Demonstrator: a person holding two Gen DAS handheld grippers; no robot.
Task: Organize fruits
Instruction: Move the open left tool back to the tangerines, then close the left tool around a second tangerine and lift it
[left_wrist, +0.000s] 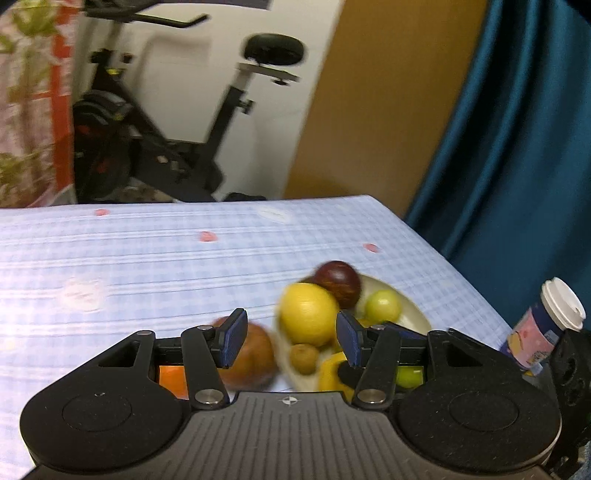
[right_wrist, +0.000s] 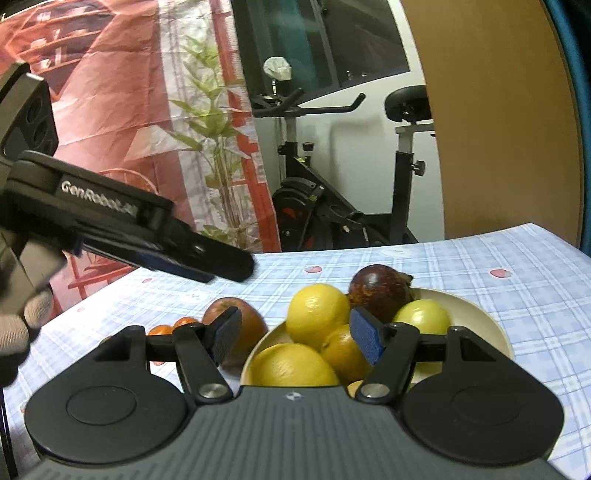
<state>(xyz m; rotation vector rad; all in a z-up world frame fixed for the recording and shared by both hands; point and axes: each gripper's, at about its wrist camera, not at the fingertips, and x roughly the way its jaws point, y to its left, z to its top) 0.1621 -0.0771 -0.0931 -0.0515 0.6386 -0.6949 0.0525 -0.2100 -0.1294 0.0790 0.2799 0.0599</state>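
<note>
A cream bowl (right_wrist: 480, 317) holds two lemons (right_wrist: 317, 310), an orange (right_wrist: 343, 350), a green fruit (right_wrist: 423, 317) and a dark purple fruit (right_wrist: 380, 291). A red-brown apple (right_wrist: 236, 314) lies on the cloth just left of the bowl, with small tangerines (right_wrist: 170, 326) further left. My right gripper (right_wrist: 295, 338) is open over the bowl's near side and its pads touch nothing. My left gripper (left_wrist: 291, 339) is open too, hovering above the apple (left_wrist: 247, 354) and a lemon (left_wrist: 308, 317). From the right wrist it shows side-on as the left gripper (right_wrist: 232, 267), above the table.
A blue checked cloth (left_wrist: 147, 258) covers the table. A paper cup with a white lid (left_wrist: 546, 328) stands at the right edge. A gloved hand (right_wrist: 22, 325) holds the left gripper. An exercise bike (right_wrist: 332, 206) and a teal curtain (left_wrist: 517, 147) stand beyond the far edge.
</note>
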